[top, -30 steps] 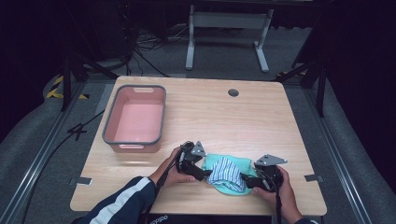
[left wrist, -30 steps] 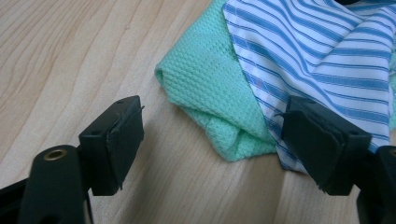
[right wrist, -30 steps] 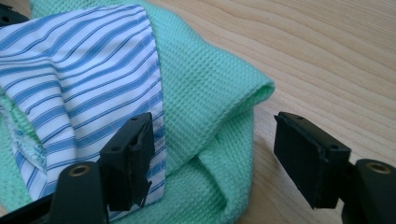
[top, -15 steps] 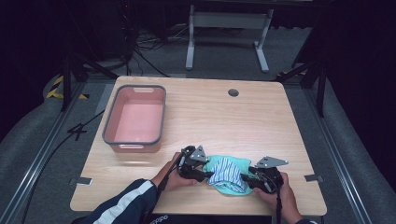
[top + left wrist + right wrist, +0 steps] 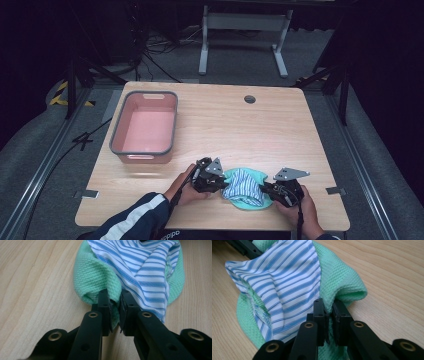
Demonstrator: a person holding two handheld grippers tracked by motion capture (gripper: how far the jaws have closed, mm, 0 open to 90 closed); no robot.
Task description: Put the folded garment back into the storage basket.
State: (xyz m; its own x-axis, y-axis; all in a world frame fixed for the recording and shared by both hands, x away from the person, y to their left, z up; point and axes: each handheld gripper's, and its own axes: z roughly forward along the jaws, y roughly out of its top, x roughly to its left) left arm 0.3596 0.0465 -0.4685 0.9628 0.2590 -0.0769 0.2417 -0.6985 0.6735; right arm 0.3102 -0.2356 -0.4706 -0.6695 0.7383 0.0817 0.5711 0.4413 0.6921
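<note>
- Across the high view, one wooden table point(image 5: 280, 125) carried one pink bin point(image 5: 145, 127) with a grey rim at its left side, well apart from the cloth.
- One cloth bundle lay near the table's front edge: a green waffle-weave cloth point(image 5: 245, 200) with a blue-and-white striped cloth point(image 5: 243, 187) lying on top of it.
- Two hand-held grippers flanked the bundle, the left gripper point(image 5: 209, 176) touching its left edge and the right gripper point(image 5: 284, 189) touching its right edge.
- Seen in the left gripper view, the left gripper point(image 5: 115, 308) had its jaws pressed together on a fold of the green waffle-weave cloth point(image 5: 96, 277), the striped cloth point(image 5: 147, 270) draped just beside.
- Seen in the right gripper view, the right gripper point(image 5: 328, 315) likewise pinched the green cloth's point(image 5: 339, 277) edge.
- Compared with a second earlier, the left gripper had shifted slightly toward the bundle; the bin had stayed put.
</note>
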